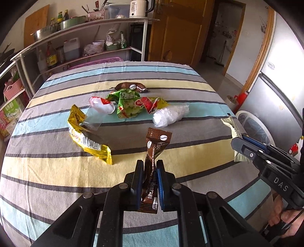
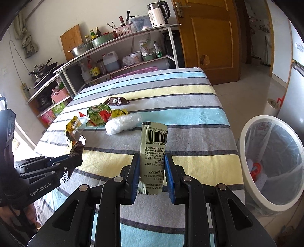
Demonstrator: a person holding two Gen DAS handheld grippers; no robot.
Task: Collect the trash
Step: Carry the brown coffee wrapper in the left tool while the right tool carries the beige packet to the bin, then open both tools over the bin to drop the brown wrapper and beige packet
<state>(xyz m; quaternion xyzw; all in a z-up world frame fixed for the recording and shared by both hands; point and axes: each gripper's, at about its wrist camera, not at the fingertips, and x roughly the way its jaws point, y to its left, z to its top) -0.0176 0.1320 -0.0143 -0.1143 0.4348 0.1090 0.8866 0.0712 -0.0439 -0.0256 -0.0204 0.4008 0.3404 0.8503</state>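
Observation:
My left gripper (image 1: 149,165) is shut on a brown coffee stick sachet (image 1: 154,152), which stands up between its blue pads above the striped tablecloth (image 1: 57,176). My right gripper (image 2: 151,159) is shut on a pale green sachet with a barcode (image 2: 153,146), also held upright. Loose trash lies mid-table: a yellow snack wrapper (image 1: 86,139), a green and red wrapper (image 1: 129,105), a crumpled clear plastic bag (image 1: 169,115), a red and white packet (image 1: 100,105) and a second brown sachet (image 1: 132,87). The right gripper (image 1: 239,139) shows at the right of the left wrist view.
A white bin with a clear liner (image 2: 273,167) stands on the floor off the table's right edge. Metal shelves (image 2: 121,53) with bottles, bowls and a kettle (image 2: 158,14) line the far wall. A wooden door (image 2: 209,38) and a fridge (image 1: 281,89) lie to the right.

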